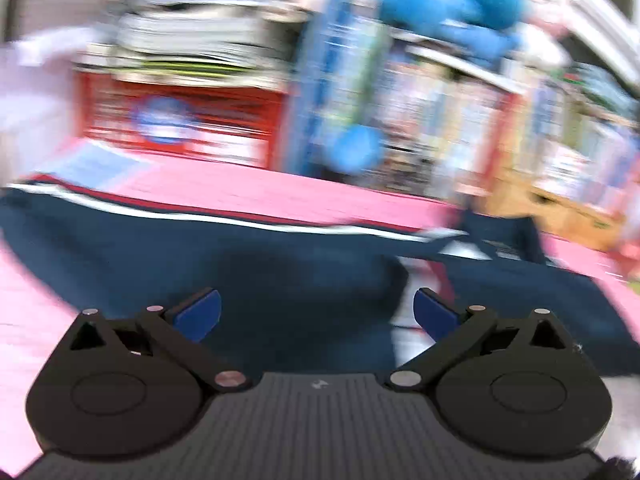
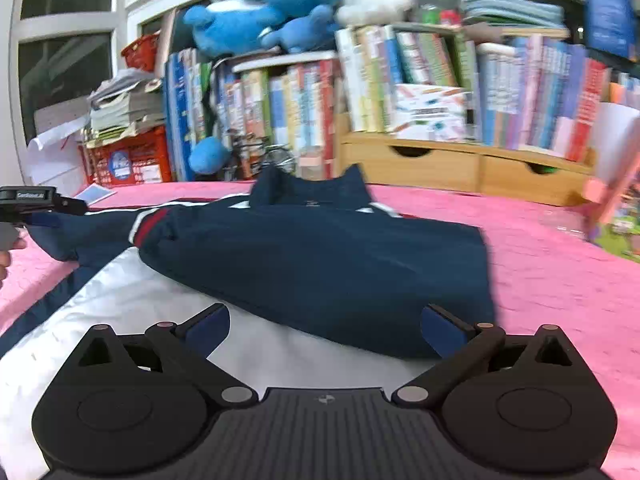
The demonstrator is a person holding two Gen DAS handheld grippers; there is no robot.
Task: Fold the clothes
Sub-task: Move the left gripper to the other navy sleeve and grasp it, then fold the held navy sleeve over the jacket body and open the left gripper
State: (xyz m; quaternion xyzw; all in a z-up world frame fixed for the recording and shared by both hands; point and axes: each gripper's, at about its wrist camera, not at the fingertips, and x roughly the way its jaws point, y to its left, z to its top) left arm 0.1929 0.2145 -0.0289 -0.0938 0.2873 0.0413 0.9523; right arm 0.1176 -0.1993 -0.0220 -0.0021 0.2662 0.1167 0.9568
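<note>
In the left wrist view, much blurred, the left hand-held gripper (image 1: 317, 314) tilts downward over a navy jacket (image 1: 224, 264) that lies spread on a pink cover (image 1: 280, 188). Its jaws stand wide apart, released, with nothing between the blue pads (image 1: 200, 314); the cloth lies below and beyond them. A white and red stripe (image 1: 224, 216) runs along the garment's far edge. Behind the cover are a red crate (image 1: 180, 120) and smeared rows of books (image 1: 460, 120).

In the right wrist view, the right hand-held gripper (image 2: 326, 330) also slopes downward, its jaws spread fully, holding nothing. Just ahead of the pads (image 2: 442, 330) lies the navy jacket (image 2: 320, 256), partly folded: one side is turned over onto the body, the white lining (image 2: 132, 300) shows at the left, the collar (image 2: 308, 188) points toward the bookshelf (image 2: 440, 92). At the left edge the other gripper's black body (image 2: 28, 200) reaches in level above the sleeve (image 2: 80, 232), with part of the person's hand (image 2: 8, 252) behind it. Blue plush toys (image 2: 264, 12) sit on top of the books.
</note>
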